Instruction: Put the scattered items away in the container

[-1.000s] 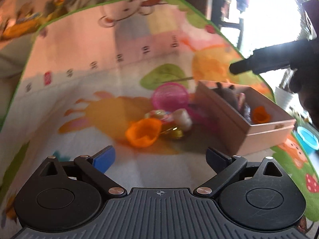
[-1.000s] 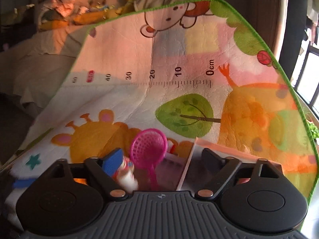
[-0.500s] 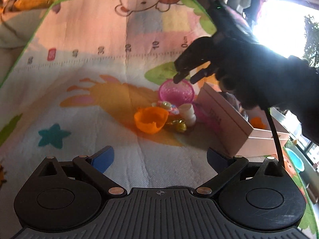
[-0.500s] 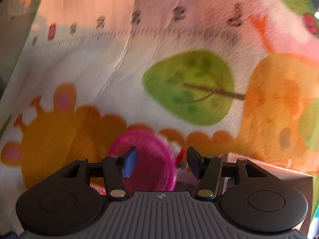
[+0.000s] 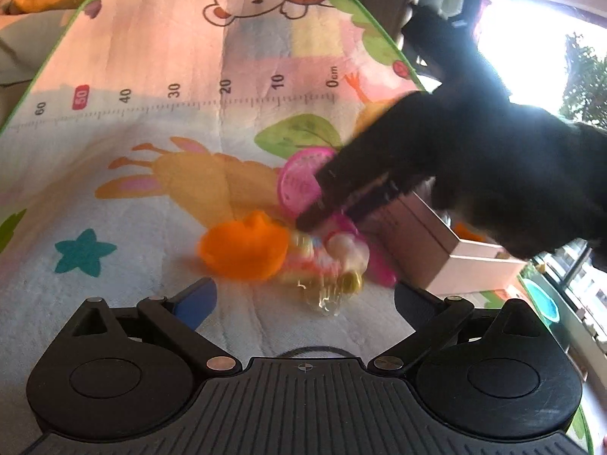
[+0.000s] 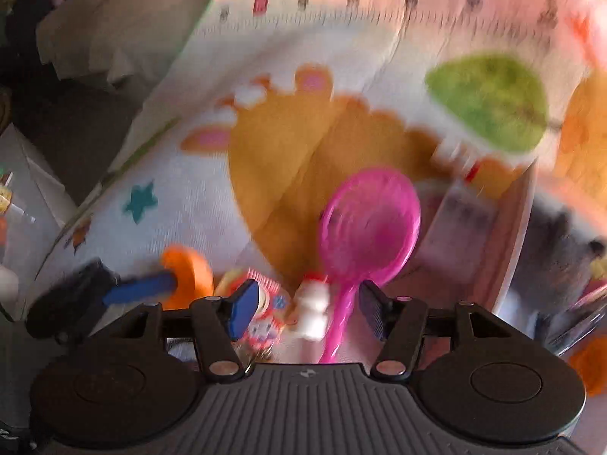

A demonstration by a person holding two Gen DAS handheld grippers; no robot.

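Note:
A pile of toys lies on the play mat: an orange cup-like toy (image 5: 242,250), a pink net scoop (image 5: 299,182), a small white bottle toy (image 5: 347,248) and a shiny gold piece (image 5: 351,282). The cardboard box (image 5: 436,250) stands just right of them with toys inside. My left gripper (image 5: 303,299) is open, short of the pile. My right gripper (image 6: 307,307) is open, its jaws on either side of the white bottle toy (image 6: 313,305) and the pink scoop's handle (image 6: 341,318). From the left wrist view the right gripper (image 5: 322,216) reaches down onto the pile.
The colourful play mat (image 5: 151,132) with a printed ruler covers the floor. A grey plush toy (image 6: 557,261) lies inside the box (image 6: 512,235). A turquoise bowl (image 5: 542,305) sits beyond the box. Bedding lies at the far left (image 6: 106,41).
My right gripper has dropped from above the pink scoop down onto the toy pile and opened wider. My left gripper has moved closer to the pile.

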